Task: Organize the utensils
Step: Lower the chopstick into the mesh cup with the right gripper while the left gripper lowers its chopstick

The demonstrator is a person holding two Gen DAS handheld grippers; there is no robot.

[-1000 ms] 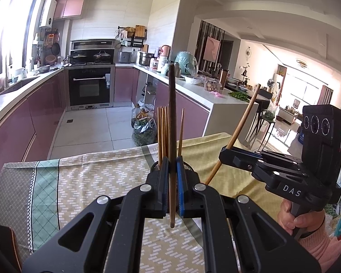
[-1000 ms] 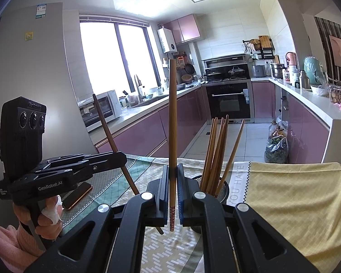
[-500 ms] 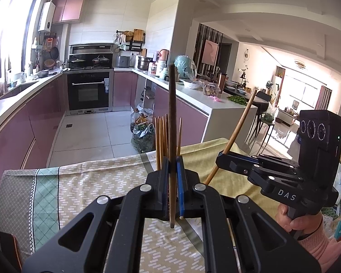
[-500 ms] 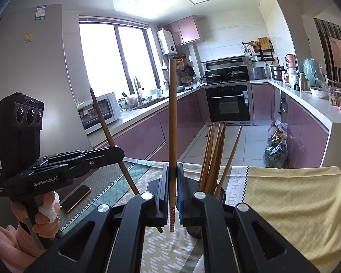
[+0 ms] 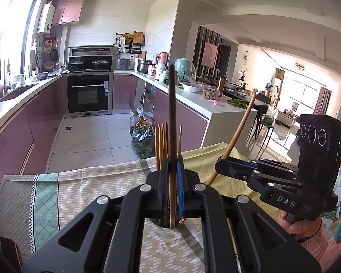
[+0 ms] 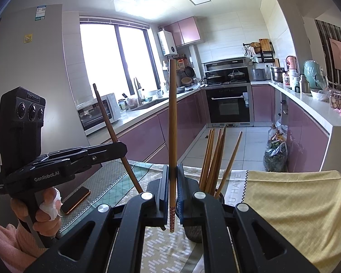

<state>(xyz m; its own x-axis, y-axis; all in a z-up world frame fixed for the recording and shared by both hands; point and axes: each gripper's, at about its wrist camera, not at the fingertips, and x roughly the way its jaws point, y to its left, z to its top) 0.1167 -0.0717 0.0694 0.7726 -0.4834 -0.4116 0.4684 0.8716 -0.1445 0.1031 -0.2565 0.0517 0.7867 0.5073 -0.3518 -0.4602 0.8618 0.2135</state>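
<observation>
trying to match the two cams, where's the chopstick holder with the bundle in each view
Left wrist: the holder is at bottom centre, mostly hidden behind the left gripper; its chopsticks rise just left of the held dark chopstick.
Right wrist: the holder is just right of centre, low, behind the right gripper; its chopsticks fan up to the right of the held chopstick.
Shared landmark: the black oven.
</observation>
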